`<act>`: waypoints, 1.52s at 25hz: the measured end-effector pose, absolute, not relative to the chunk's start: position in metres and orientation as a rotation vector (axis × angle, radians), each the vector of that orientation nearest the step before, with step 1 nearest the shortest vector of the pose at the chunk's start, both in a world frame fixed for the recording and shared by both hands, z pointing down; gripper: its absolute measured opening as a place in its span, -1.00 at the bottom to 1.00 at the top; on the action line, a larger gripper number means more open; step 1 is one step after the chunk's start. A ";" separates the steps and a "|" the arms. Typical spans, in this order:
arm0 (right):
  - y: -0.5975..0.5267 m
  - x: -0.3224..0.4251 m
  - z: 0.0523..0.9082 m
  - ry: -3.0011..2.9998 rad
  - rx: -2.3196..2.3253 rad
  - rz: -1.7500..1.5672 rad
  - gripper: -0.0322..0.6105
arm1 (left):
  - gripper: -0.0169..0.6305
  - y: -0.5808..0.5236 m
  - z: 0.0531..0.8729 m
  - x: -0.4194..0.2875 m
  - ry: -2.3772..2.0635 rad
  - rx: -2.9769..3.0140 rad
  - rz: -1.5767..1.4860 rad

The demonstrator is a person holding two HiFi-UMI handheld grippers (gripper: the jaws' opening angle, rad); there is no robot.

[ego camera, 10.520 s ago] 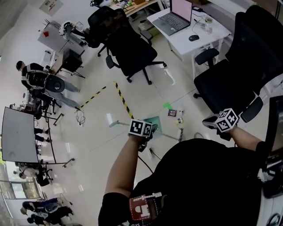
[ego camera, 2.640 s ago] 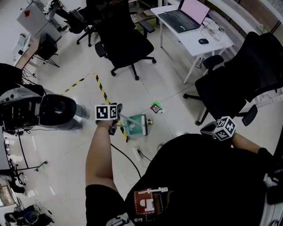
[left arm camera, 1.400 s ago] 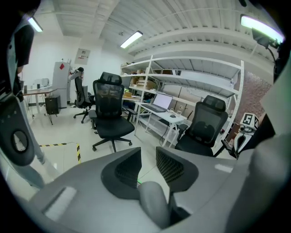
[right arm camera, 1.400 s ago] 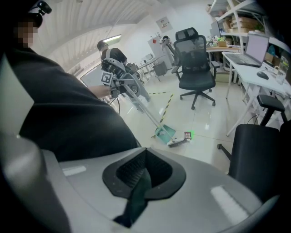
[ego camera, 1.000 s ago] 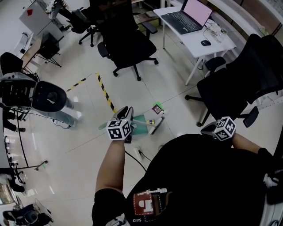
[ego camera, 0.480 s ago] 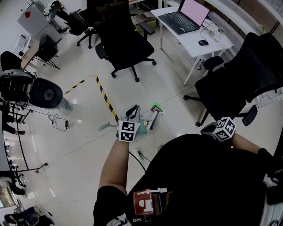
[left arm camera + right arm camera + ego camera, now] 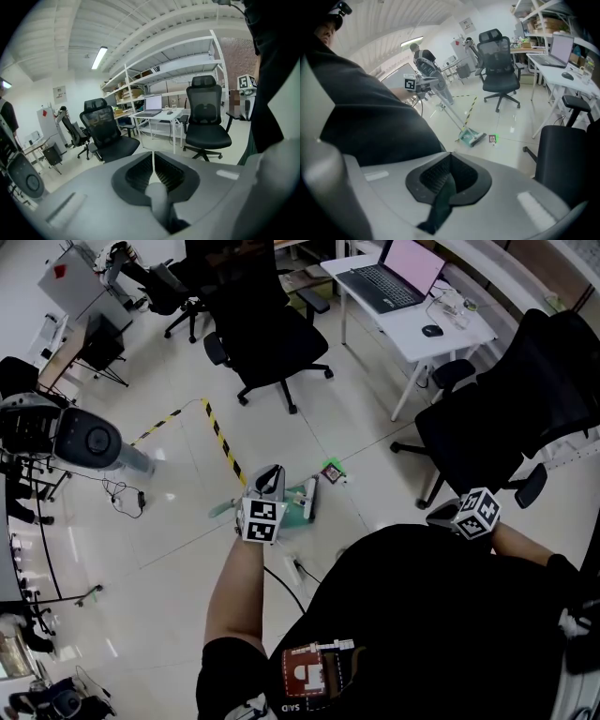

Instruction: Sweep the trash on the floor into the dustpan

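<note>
A teal dustpan (image 7: pixel 296 502) lies on the floor with a whitish brush head (image 7: pixel 310 491) at its right edge; both show small in the right gripper view, the dustpan (image 7: pixel 466 136) and the brush head (image 7: pixel 480 137). A brown packet (image 7: pixel 330 470) and a green scrap (image 7: pixel 497 138) lie just beyond. My left gripper (image 7: pixel 271 476) hovers over the dustpan. Its jaws have just been closing and now pinch a pale round handle (image 7: pixel 157 199); the left gripper (image 7: pixel 153 161) is shut on it. From afar, a long pole (image 7: pixel 451 115) runs down to the dustpan. My right gripper (image 7: pixel 450 161) is shut on a dark strip (image 7: pixel 440 204).
Black office chairs (image 7: pixel 267 334) stand behind the dustpan and another chair (image 7: pixel 487 418) at the right. A white desk (image 7: pixel 412 310) carries a laptop. Yellow-black tape (image 7: pixel 223 442) marks the floor, and a cable (image 7: pixel 281 577) trails near my feet.
The left gripper has rolled and shifted slightly. The brush head has moved left, from lying right of the dustpan to its edge. The right gripper has stayed put.
</note>
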State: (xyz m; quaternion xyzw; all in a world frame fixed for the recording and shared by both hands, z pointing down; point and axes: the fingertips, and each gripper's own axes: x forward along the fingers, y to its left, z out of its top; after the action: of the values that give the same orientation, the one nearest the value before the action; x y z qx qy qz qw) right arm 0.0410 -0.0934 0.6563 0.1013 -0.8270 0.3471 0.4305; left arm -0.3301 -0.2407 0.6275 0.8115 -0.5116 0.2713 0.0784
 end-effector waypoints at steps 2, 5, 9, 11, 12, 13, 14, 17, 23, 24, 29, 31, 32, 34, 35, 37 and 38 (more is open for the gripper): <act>-0.093 0.040 0.656 -2.062 0.246 0.862 -0.92 | -0.89 -0.241 0.623 -0.332 -1.539 2.417 0.789; -0.093 0.038 0.654 -2.061 0.237 0.852 -0.92 | -0.91 -0.242 0.615 -0.334 -1.547 2.371 0.685; -0.093 0.036 0.655 -2.062 0.232 0.845 -0.92 | -0.92 -0.240 0.610 -0.337 -1.543 2.311 0.584; -0.092 0.035 0.656 -2.063 0.233 0.849 -0.92 | -0.93 -0.236 0.611 -0.338 -1.541 2.294 0.566; -0.092 0.034 0.656 -2.064 0.234 0.851 -0.92 | -0.93 -0.235 0.610 -0.338 -1.539 2.286 0.556; -0.092 0.034 0.655 -2.065 0.234 0.852 -0.92 | -0.93 -0.234 0.609 -0.336 -1.535 2.280 0.546; -0.092 0.034 0.654 -2.065 0.233 0.852 -0.92 | -0.93 -0.233 0.607 -0.332 -1.527 2.276 0.538; -0.089 0.033 0.653 -2.064 0.227 0.854 -0.92 | -0.93 -0.226 0.601 -0.316 -1.490 2.285 0.526; -0.081 0.039 0.653 -2.076 0.214 0.852 -0.92 | -0.92 -0.210 0.596 -0.287 -1.464 2.304 0.546; -0.080 0.041 0.653 -2.086 0.215 0.855 -0.92 | -0.92 -0.205 0.596 -0.284 -1.470 2.299 0.547; -0.097 0.077 0.650 -2.187 0.255 0.884 -0.92 | -0.92 -0.174 0.593 -0.258 -1.558 2.239 0.593; -0.111 0.098 0.644 -2.239 0.265 0.865 -0.92 | -0.93 -0.159 0.583 -0.247 -1.614 2.205 0.615; -0.117 0.108 0.640 -2.264 0.264 0.846 -0.92 | -0.92 -0.152 0.578 -0.241 -1.647 2.183 0.624; -0.126 0.130 0.630 -2.310 0.252 0.808 -0.92 | -0.92 -0.133 0.566 -0.229 -1.720 2.124 0.634; -0.130 0.142 0.625 -2.334 0.243 0.791 -0.92 | -0.92 -0.122 0.561 -0.222 -1.758 2.092 0.637; -0.133 0.165 0.614 -2.386 0.223 0.762 -0.92 | -0.92 -0.099 0.551 -0.207 -1.826 2.034 0.641; -0.133 0.176 0.609 -2.409 0.215 0.747 -0.92 | -0.92 -0.088 0.545 -0.199 -1.857 2.010 0.640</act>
State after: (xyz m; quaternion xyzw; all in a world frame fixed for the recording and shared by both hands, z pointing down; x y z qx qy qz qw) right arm 0.1757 -0.1333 0.6094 0.0811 -0.9078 0.2813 0.3005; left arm -0.1987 -0.0881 0.5453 0.7055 -0.6517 0.2246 0.1649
